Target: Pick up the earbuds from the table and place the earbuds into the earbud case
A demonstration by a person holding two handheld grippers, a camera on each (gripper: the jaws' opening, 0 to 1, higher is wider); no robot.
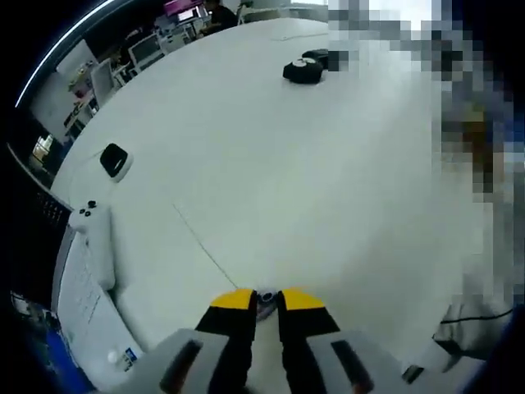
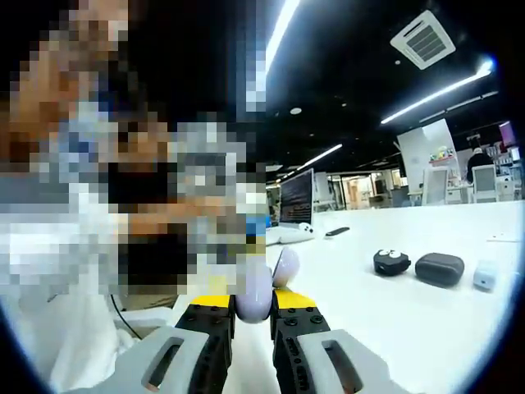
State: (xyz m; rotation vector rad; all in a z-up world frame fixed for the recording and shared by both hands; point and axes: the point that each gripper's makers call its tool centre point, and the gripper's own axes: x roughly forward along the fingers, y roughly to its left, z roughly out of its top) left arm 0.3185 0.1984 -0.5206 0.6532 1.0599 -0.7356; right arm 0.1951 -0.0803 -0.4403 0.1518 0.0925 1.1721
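Observation:
My left gripper (image 1: 264, 299) is low over the white table (image 1: 271, 180), its yellow-tipped jaws nearly together on a small pale grey earbud (image 1: 266, 305). My right gripper (image 2: 253, 300) is shut on a pale lilac earbud case (image 2: 253, 287), held up off the table with its lid (image 2: 285, 264) tipped open to the right. The inside of the case is hidden from me. Further off on the table lie an open black case (image 2: 392, 261) with two white spots, and a shut dark grey case (image 2: 439, 269). The left gripper view has the black case (image 1: 302, 71) at the far end.
A small light blue thing (image 2: 485, 275) lies beyond the grey case. A white game controller (image 1: 90, 217), a black object on a white pad (image 1: 115, 160) and a keyboard (image 1: 82, 295) sit along the left edge. A black cable (image 1: 467, 316) runs at the lower right. A monitor (image 2: 297, 197) stands at the back.

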